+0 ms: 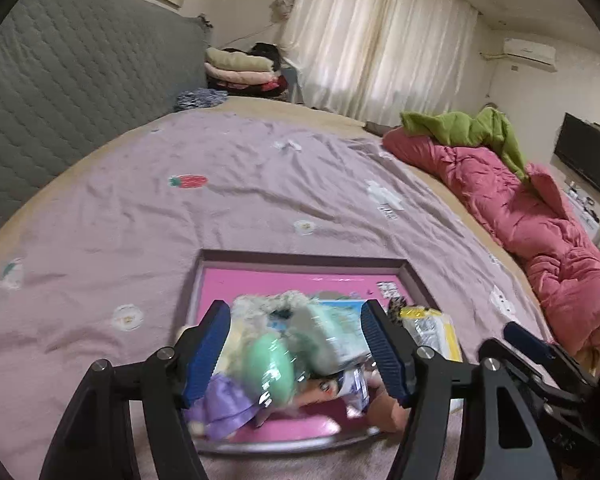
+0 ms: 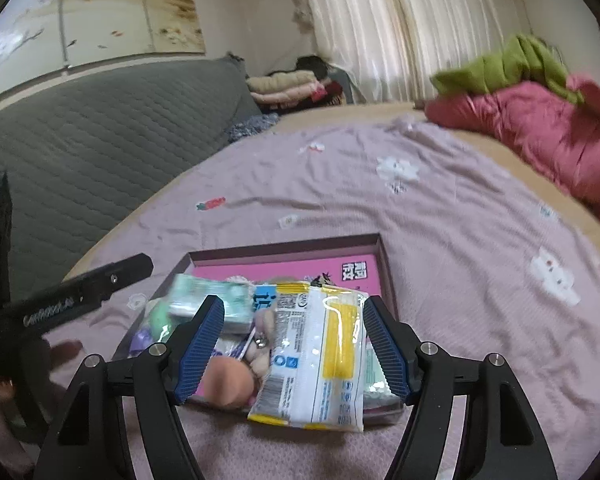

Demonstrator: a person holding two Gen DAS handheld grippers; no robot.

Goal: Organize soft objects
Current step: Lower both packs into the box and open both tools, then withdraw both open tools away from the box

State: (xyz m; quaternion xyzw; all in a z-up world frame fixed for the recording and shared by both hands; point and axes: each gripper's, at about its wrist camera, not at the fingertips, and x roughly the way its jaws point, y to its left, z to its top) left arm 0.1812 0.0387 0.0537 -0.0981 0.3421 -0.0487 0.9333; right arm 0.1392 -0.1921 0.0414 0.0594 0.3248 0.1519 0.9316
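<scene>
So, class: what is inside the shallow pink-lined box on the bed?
The box holds a yellow-and-white packet, a green pack, a peach plush and a purple-skirted toy. They overlap, so anything beneath them is hidden.

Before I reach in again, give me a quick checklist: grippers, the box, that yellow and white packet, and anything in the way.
1. Left gripper open with nothing pinched: ok; jaws stand wide over the toys.
2. Right gripper open: ok; the yellow and white packet lies between the jaws, but the pads are clear of it.
3. Packet fully inside the box: not ok; its near end hangs over the front rim.
4. Box flat on the bedspread: ok.
5. Green round toy settled: cannot tell; it is blurred.
6. Room between the two grippers: ok; the left one shows well apart at the right view's left edge.
</scene>
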